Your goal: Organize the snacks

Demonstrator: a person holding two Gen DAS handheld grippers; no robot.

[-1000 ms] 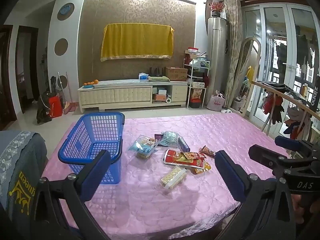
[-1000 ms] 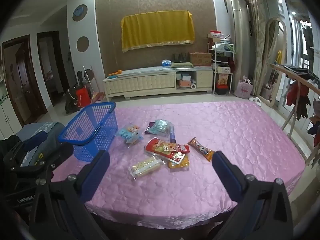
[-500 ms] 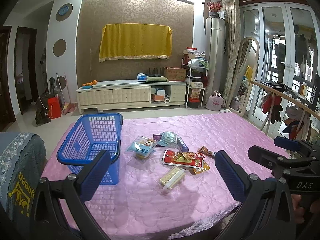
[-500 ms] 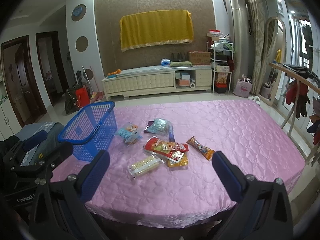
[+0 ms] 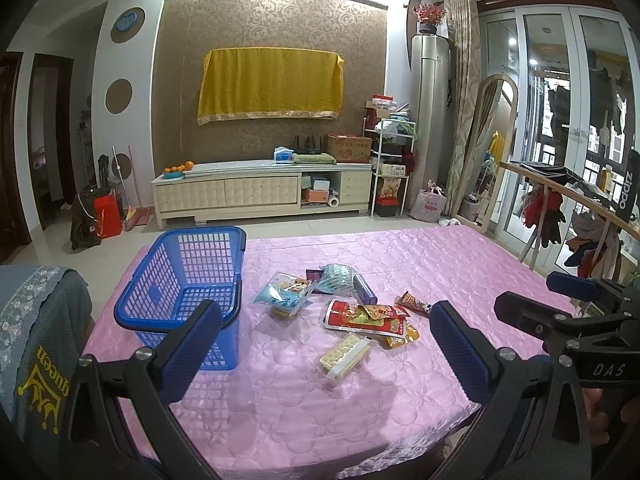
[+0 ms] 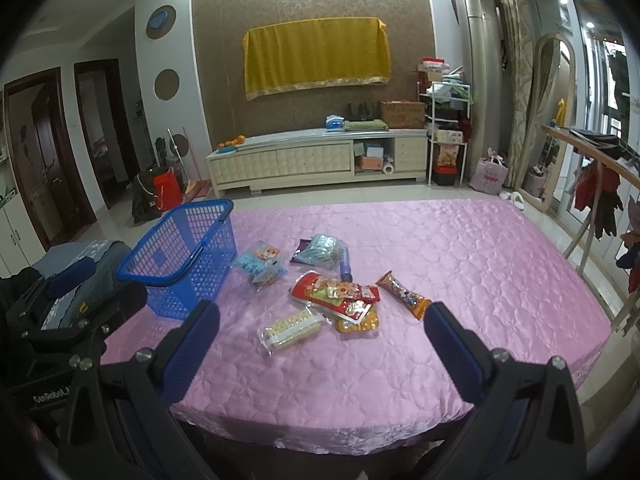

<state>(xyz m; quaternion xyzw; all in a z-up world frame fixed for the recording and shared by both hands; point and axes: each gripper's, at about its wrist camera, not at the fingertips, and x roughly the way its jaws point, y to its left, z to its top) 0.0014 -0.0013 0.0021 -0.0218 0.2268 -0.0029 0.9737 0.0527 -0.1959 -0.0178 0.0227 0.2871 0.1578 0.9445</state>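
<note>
On the pink tablecloth [image 5: 400, 252], frame centre: snack packets [image 5: 368, 314], loosely clustered, some overlapping.
Basket: blue basket [image 5: 184, 280], left of centre, upright, just beside the packets, holding nothing visible.
Left gripper [image 5: 324, 344]: lower frame, spread wide, grasping nothing.
Right gripper [image 6: 322, 340]: lower frame, likewise released, above the near table edge.

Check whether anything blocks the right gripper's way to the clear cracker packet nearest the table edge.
Nothing visible does. The right gripper is open, and only bare pink quilted tablecloth lies between its fingers and the clear cracker packet. The red snack pouch lies just beyond it.
</note>
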